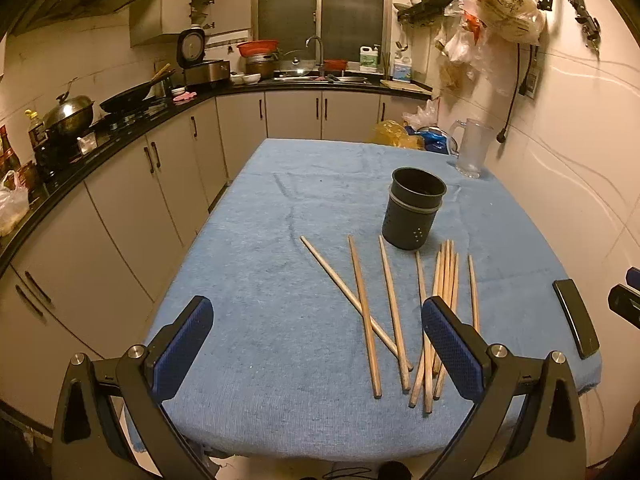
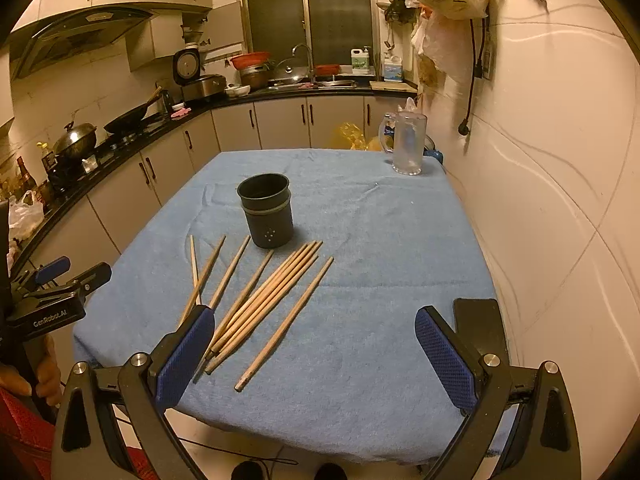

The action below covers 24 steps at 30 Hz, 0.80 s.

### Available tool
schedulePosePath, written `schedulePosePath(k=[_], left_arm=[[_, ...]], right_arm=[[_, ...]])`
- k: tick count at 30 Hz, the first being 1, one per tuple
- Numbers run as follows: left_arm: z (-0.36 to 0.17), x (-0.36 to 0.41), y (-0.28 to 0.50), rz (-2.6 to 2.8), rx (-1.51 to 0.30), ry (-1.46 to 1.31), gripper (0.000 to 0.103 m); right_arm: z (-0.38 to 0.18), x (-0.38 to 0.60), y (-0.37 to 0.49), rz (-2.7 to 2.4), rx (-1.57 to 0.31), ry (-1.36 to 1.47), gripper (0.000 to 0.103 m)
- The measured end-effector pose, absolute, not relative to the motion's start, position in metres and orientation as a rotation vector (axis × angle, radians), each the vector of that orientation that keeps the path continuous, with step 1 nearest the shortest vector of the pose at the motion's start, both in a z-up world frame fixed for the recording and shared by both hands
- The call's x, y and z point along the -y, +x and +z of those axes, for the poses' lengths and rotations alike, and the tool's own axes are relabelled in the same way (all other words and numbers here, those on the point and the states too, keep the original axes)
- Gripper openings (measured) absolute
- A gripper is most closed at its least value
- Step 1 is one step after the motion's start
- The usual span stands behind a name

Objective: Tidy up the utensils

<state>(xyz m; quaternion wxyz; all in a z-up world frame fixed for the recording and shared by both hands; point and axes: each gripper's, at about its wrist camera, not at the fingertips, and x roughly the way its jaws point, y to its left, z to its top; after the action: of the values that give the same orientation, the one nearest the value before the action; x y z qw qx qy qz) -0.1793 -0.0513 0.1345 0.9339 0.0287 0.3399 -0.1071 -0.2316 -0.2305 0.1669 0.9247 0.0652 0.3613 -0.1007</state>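
Left gripper [image 1: 316, 344]: blue-padded jaws spread wide, holding nothing, poised over the near edge of the worktop.
Right gripper [image 2: 314, 346]: jaws likewise wide apart, empty, touching nothing.
Chopsticks [image 1: 400, 312]: about ten plain wooden sticks, lying flat on the blue cloth [image 1: 280, 240]; two cross at the left, a bundle lies close together at the right.
Holder [image 1: 416, 208]: dark cylindrical cup, upright, small holes in its side, just beyond the sticks' far tips.
Position vs jaws: in the left view the bundle passes behind the right-hand pad; in the right view the sticks' near ends lie beside the left-hand pad.
Phone [image 1: 576, 320]: dark, flat, at the worktop's right edge.
Glass mug [image 2: 406, 144]: far right corner.
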Motion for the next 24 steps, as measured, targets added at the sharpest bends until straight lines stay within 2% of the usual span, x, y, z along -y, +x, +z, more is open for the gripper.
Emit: schedulePosePath(k=[18, 24], left_arm=[[0.132, 0.034, -0.159, -0.27, -0.69, 0.064, 0.103], [0.124, 0.028, -0.134, -0.302, -0.764, 0.076, 0.103]], right_arm=[[0.161, 0.219, -0.214, -0.257, -0.76, 0.145, 0.102], [0.152, 0.226, -0.198, -0.282, -0.812, 0.223, 0.102]])
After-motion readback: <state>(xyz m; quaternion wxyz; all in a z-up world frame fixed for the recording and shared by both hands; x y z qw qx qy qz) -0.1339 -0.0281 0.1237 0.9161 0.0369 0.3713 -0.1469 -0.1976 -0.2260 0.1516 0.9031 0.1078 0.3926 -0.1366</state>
